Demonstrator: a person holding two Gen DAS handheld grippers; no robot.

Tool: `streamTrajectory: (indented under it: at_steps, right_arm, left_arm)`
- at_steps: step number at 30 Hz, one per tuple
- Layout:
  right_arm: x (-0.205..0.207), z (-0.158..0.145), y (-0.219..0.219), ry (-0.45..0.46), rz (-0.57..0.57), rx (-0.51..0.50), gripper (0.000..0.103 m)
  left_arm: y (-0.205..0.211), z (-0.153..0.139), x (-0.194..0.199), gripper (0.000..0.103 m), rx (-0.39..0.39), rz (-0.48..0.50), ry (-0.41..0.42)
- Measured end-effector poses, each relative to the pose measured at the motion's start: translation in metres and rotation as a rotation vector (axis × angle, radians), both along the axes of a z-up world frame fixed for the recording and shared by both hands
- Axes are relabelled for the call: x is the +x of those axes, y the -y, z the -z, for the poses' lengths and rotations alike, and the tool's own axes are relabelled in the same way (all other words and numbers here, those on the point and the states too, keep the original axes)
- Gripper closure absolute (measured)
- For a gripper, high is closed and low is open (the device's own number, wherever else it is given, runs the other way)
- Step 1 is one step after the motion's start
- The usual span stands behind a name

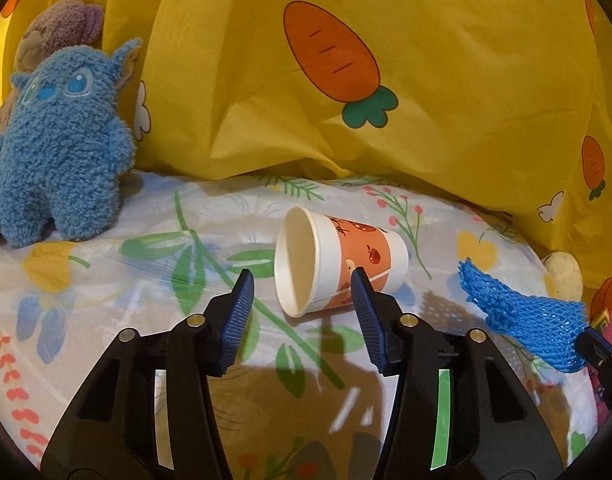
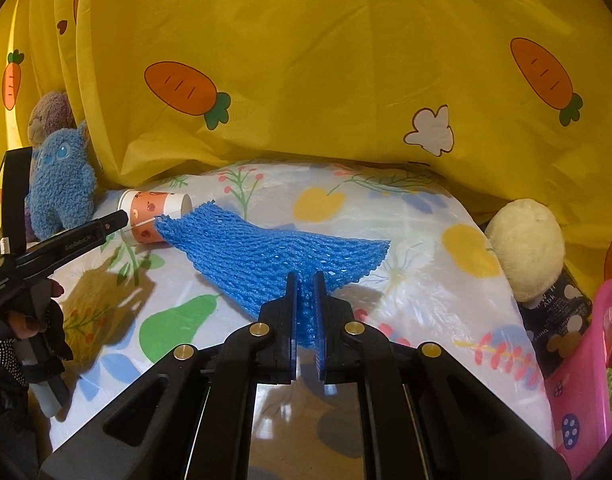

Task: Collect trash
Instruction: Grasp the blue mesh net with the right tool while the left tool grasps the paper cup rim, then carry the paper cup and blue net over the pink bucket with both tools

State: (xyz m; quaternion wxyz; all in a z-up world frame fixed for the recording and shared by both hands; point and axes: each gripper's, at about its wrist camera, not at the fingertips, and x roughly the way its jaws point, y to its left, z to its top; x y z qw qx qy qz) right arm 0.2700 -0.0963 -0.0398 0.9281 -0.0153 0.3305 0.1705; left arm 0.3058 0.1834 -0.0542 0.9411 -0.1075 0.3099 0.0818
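A paper cup [image 1: 337,262] with an orange band lies on its side on the floral sheet [image 1: 106,280], mouth toward the left. My left gripper [image 1: 302,280] is open, its blue pads on either side of the cup's rim, close above it. My right gripper [image 2: 305,284] is shut on a blue foam net sleeve [image 2: 274,248] and holds it just above the sheet. The net [image 1: 525,312] shows at the right of the left wrist view. The cup [image 2: 154,216] and the left gripper [image 2: 124,218] show at the left of the right wrist view.
A blue plush toy [image 1: 62,148] and a purple one [image 1: 58,28] stand at the back left. A yellow carrot-print quilt [image 1: 345,60] rises behind. A cream plush [image 2: 525,248], a dark box [image 2: 557,320] and a pink basket [image 2: 585,368] are at the right.
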Motion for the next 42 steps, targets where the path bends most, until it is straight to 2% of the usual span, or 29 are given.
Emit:
streamTrajectory:
  at_steps: [6, 9, 17, 23, 29, 33, 42]
  right_arm:
    - [-0.006, 0.004, 0.009, -0.009, 0.005, 0.008, 0.095]
    - [-0.009, 0.003, 0.011, -0.007, 0.010, 0.014, 0.095]
    - [-0.018, -0.002, 0.016, 0.014, 0.033, 0.017, 0.095]
    - [-0.037, -0.017, 0.030, 0.056, 0.071, 0.041, 0.095]
    - [-0.071, -0.032, 0.062, 0.105, 0.153, 0.070, 0.095]
    - [-0.096, -0.042, 0.094, 0.145, 0.243, 0.077, 0.095]
    - [-0.139, -0.061, 0.196, 0.229, 0.591, -0.014, 0.095]
  left_arm:
    - [0.010, 0.001, 0.012, 0.089, -0.004, 0.044, -0.017]
    - [0.015, 0.000, 0.015, 0.095, -0.005, 0.064, -0.015]
    - [0.024, -0.010, 0.005, 0.101, 0.011, 0.085, 0.020]
    - [0.050, -0.034, -0.024, 0.101, 0.027, 0.149, 0.078]
    - [0.111, -0.063, -0.062, 0.101, 0.048, 0.288, 0.135]
    - [0.166, -0.078, -0.085, 0.101, 0.042, 0.424, 0.167]
    - [0.300, -0.090, -0.122, 0.101, -0.040, 0.737, 0.189]
